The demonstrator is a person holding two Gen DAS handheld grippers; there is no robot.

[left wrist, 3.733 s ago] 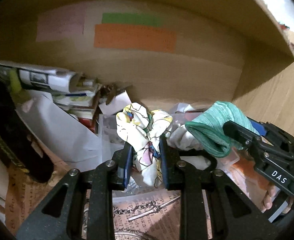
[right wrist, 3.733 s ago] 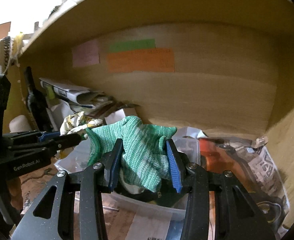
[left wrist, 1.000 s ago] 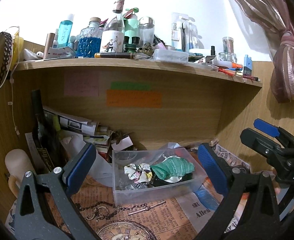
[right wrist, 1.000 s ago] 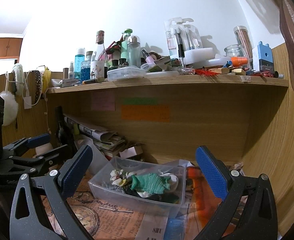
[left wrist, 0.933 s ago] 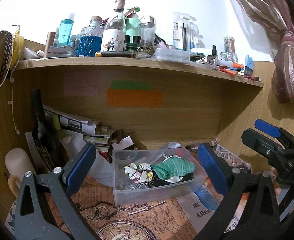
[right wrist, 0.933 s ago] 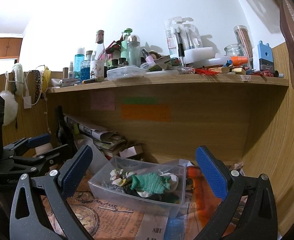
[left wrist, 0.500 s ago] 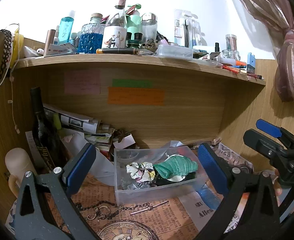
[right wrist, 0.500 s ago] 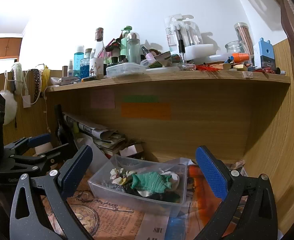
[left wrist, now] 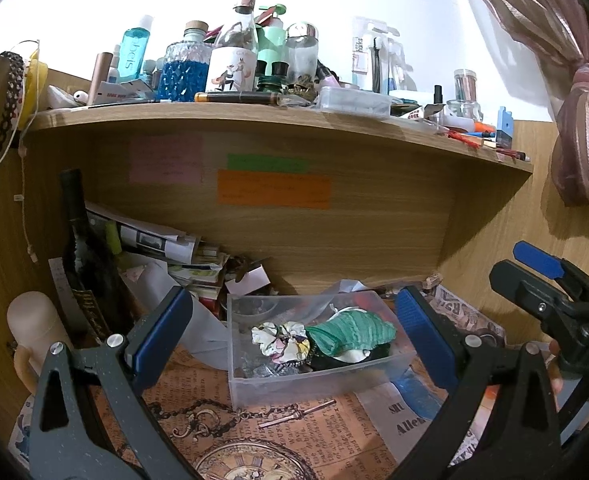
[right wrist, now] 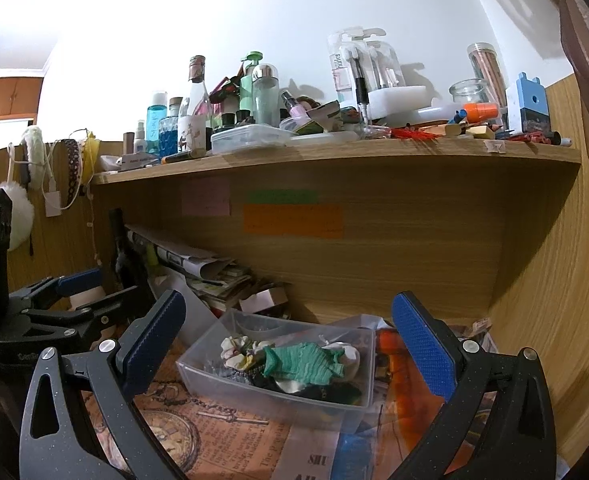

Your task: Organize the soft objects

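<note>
Green knit cloth: soft, light, floppy; you'd pinch a raised fold on top. It lies in the clear plastic bin, on top of the other contents.
Floral cloth: thin, crumpled, light; sits in the same bin, touching the green one's left side.
Left gripper: your fingers are spread wide, holding nothing, short of the bin.
Right gripper: fingers equally wide, empty, touching nothing.
Risk: cloth snags neighbours when lifted.

The left claw is spread wide with nothing between its blue-padded fingers. The right claw is equally wide apart and empty, and both are held level, side by side.
</note>
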